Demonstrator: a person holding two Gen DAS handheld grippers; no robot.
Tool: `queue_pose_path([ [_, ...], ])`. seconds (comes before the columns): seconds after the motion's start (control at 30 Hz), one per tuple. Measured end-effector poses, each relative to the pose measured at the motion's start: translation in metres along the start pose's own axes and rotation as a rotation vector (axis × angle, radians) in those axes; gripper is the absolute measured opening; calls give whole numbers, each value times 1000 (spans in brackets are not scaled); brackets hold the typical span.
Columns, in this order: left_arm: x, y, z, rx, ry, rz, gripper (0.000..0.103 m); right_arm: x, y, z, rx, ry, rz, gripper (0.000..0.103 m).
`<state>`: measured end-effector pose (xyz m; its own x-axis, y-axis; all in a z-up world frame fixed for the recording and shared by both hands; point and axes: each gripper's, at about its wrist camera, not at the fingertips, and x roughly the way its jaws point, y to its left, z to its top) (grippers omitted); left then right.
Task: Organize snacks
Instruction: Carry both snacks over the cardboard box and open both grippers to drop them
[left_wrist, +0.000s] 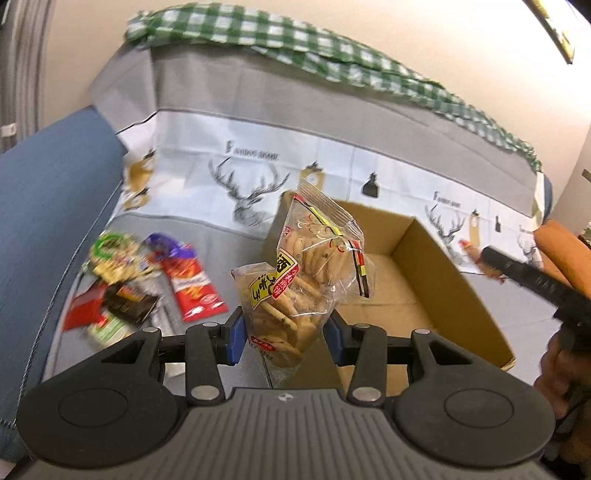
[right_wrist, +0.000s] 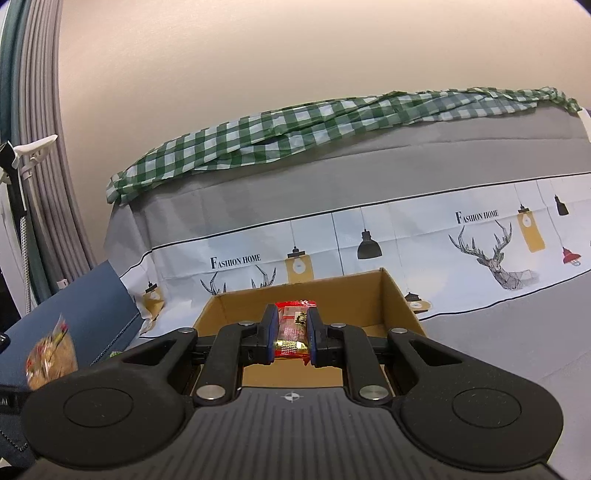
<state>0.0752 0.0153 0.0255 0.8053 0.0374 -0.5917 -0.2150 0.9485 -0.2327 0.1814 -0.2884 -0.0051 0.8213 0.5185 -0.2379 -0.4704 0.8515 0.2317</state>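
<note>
My left gripper (left_wrist: 284, 332) is shut on a clear bag of biscuit sticks (left_wrist: 303, 280) with a yellow label, held up just left of an open cardboard box (left_wrist: 436, 266). My right gripper (right_wrist: 291, 332) is shut on a small red and gold snack packet (right_wrist: 293, 328), held over the near edge of the same box (right_wrist: 391, 295). The biscuit bag also shows blurred at the left of the right wrist view (right_wrist: 51, 354). Several loose snack packets (left_wrist: 147, 280) lie on the grey cloth left of the box.
A grey and white deer-print cloth (left_wrist: 258, 158) covers the sofa seat and back. A green checked cloth (right_wrist: 295, 129) lies along the top. A blue cushion (left_wrist: 48, 206) is at the left. The other hand-held gripper (left_wrist: 532, 280) reaches in at the right.
</note>
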Motion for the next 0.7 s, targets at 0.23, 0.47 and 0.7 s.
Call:
queue_pose_path([
  [0.23, 6, -26, 20, 30, -24, -43, 48, 3, -2, 2, 19, 9, -7, 17],
  [0.47, 15, -52, 35, 65, -41, -85, 48, 2, -8, 1, 36, 6, -23, 17],
  [0.7, 27, -77, 45, 99, -44, -119, 48, 2, -7, 2, 38, 6, -35, 17],
])
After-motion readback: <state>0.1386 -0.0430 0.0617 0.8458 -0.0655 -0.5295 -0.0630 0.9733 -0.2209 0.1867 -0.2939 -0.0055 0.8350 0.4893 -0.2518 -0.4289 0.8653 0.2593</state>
